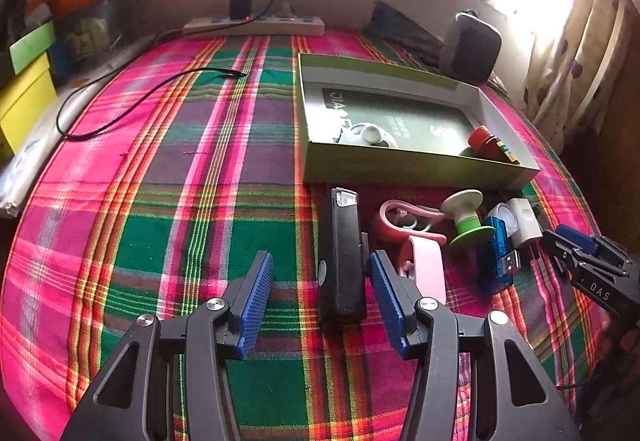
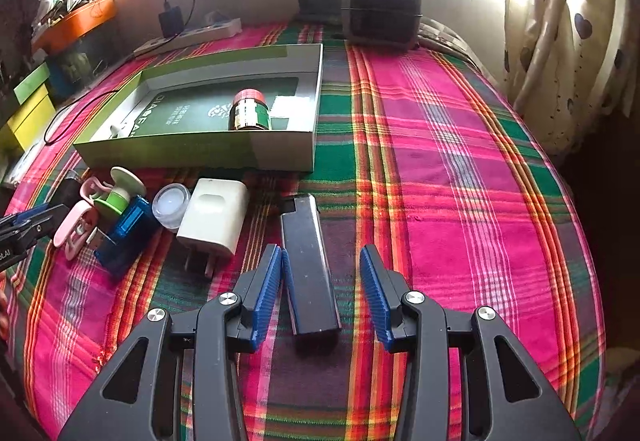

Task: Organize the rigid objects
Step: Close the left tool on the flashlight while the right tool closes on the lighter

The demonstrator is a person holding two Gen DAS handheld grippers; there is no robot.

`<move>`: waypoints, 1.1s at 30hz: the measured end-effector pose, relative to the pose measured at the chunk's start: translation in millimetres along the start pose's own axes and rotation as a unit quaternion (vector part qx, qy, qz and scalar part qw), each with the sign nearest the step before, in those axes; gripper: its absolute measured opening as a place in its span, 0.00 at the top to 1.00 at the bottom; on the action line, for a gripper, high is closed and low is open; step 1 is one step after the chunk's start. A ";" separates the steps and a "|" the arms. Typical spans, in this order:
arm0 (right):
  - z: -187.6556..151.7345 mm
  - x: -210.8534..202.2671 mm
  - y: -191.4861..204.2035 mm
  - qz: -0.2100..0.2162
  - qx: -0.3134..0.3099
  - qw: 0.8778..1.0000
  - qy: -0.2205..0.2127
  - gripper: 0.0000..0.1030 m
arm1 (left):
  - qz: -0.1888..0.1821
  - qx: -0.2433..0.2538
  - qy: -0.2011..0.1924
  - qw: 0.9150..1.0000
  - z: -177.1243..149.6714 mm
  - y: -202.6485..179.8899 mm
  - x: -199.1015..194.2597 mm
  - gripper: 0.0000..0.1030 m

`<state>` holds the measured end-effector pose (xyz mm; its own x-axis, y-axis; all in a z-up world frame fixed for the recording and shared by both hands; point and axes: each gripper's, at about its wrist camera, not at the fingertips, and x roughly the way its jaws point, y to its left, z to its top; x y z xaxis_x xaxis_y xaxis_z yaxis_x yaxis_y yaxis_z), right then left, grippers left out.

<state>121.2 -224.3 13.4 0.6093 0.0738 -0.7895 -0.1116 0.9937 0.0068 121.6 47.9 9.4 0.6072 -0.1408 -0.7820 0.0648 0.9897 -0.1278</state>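
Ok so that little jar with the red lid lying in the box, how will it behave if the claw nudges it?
The jar lies on its side in the box, so it would probably roll if nudged. Its round, glossy body looks hard and may slip between flat pads. It seems small and stiff, likely light, though what is inside it isn't visible.

The plaid cloth (image 2: pixel 460 161) lies bare to the right of the shallow box (image 2: pixel 280 157), giving open passage there, and likewise across the wide stretch left of the box in the left wrist view, interrupted only by a thin black cable (image 1: pixel 132 101). Access to the box's front wall is obstructed by a tight cluster just before it: white charger (image 2: pixel 212 217), small clear jar (image 2: pixel 172 207), blue USB device (image 2: pixel 128 233), green-and-white spool (image 2: pixel 120 193), pink clips (image 2: pixel 78 225) and a black flat device (image 2: pixel 308 265). Inside the box, a red-capped bottle (image 2: pixel 248 111) lies near the right end and a white item (image 1: pixel 368 135) toward the left, with bare floor between.
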 end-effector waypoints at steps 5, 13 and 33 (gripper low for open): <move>3.6 3.6 0.1 0.008 -0.011 1.000 -0.001 0.59 | 0.012 0.010 -0.001 1.000 3.8 -3.4 4.2 0.52; 5.9 5.3 0.1 0.013 -0.015 1.000 -0.002 0.59 | 0.028 0.021 -0.004 0.999 4.1 -5.0 6.0 0.52; 4.1 2.7 0.3 0.017 -0.014 1.000 -0.005 0.76 | 0.028 0.014 -0.010 0.999 3.0 -0.5 3.7 0.78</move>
<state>126.0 -223.4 13.9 0.6120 0.1091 -0.7833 -0.1551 0.9878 0.0164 126.2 46.9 8.4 0.6259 -0.0855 -0.7752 0.0524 0.9963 -0.0675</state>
